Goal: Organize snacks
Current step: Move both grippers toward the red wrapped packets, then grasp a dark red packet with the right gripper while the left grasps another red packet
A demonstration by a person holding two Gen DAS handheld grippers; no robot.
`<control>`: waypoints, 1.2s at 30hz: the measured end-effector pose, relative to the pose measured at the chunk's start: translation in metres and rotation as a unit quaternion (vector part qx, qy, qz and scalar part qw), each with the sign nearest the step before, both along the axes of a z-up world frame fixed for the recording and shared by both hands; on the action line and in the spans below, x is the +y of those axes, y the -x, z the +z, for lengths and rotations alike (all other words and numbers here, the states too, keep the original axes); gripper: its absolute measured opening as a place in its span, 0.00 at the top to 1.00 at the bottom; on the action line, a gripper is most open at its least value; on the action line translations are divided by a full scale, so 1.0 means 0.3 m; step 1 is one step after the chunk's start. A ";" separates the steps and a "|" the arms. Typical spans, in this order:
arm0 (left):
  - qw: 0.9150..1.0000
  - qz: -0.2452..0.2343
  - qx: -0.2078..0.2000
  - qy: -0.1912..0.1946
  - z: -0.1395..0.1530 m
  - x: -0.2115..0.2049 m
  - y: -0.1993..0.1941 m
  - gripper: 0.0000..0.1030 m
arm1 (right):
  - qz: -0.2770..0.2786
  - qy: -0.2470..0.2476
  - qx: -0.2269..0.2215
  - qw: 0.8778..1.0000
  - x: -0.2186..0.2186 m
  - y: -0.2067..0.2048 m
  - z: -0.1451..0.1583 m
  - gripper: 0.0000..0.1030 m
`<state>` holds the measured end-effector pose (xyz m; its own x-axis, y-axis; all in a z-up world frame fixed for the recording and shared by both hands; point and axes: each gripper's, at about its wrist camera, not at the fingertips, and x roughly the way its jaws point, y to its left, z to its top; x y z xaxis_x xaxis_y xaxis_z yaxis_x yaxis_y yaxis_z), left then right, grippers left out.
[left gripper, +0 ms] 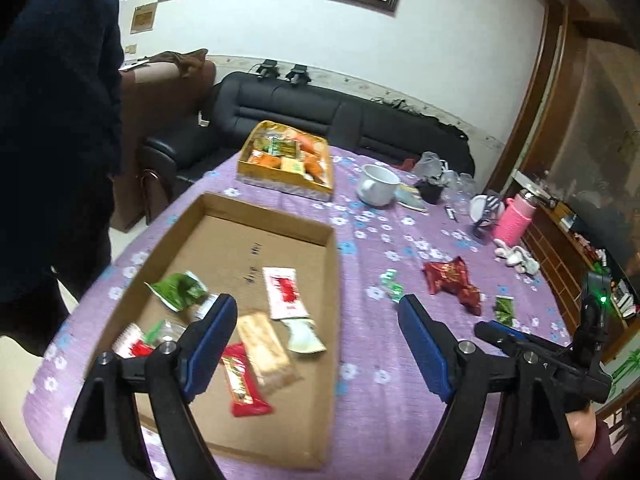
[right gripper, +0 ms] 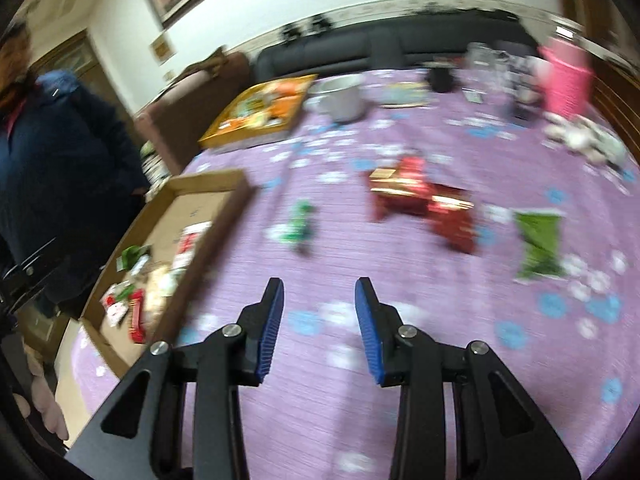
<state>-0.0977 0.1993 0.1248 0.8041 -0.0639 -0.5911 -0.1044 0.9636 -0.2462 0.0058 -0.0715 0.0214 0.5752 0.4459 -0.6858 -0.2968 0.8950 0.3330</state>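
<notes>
A shallow cardboard box (left gripper: 316, 272) lies on the purple flowered tablecloth (left gripper: 384, 400) and holds several snack packets, among them a red bar (left gripper: 242, 380), a beige packet (left gripper: 266, 356) and a green packet (left gripper: 178, 290). My left gripper (left gripper: 316, 312) is open and empty, above the box's right edge. Loose on the cloth lie red wrappers (left gripper: 452, 284), small green candies (left gripper: 390, 284) and a green packet (left gripper: 505, 309). My right gripper (right gripper: 320, 292) is open and empty above bare cloth; it also shows in the left wrist view (left gripper: 496, 330). Ahead of it lie the red wrappers (right gripper: 424, 200), green candies (right gripper: 298, 224) and green packet (right gripper: 538, 240). The box (right gripper: 208, 236) is at its left.
A yellow tray (left gripper: 280, 178) full of snacks stands at the table's far side, beside a white mug (left gripper: 378, 184). A pink bottle (left gripper: 514, 220), cups and small clutter stand at the far right. A person in dark blue (left gripper: 52, 120) stands left of the table. A black sofa (left gripper: 320, 116) is behind.
</notes>
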 end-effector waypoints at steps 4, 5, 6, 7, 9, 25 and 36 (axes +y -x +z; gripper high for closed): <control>1.000 -0.013 0.018 0.002 -0.031 -0.052 -0.028 0.20 | -0.041 0.002 0.013 0.999 -0.149 -0.001 -0.029 0.62; 1.000 -0.017 0.025 -0.001 -0.041 -0.067 -0.040 0.20 | -0.046 0.006 0.016 0.999 -0.171 -0.006 -0.036 0.62; 0.999 -0.020 0.028 -0.001 -0.045 -0.076 -0.042 0.20 | -0.048 0.007 0.016 0.999 -0.186 -0.008 -0.039 0.62; 0.999 -0.025 0.031 -0.001 -0.052 -0.087 -0.045 0.20 | -0.050 0.007 0.016 0.999 -0.195 -0.012 -0.043 0.62; 0.999 -0.032 0.036 -0.006 -0.062 -0.108 -0.046 0.20 | -0.053 0.004 0.016 0.998 -0.204 -0.026 -0.051 0.62; 0.995 -0.073 0.061 -0.038 -0.114 -0.177 -0.103 0.20 | -0.071 0.030 0.028 0.997 -0.158 -0.331 -0.107 0.62; 0.983 -0.157 0.061 -0.073 -0.074 -0.311 -0.260 0.20 | -0.061 -0.012 0.050 0.997 -0.155 -0.344 -0.165 0.70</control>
<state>-0.0197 0.1060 0.1025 0.6804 -0.2054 -0.7034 0.1845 0.9770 -0.1069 0.1092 -0.1179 -0.0282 0.5558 0.3937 -0.7322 -0.1503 0.9139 0.3772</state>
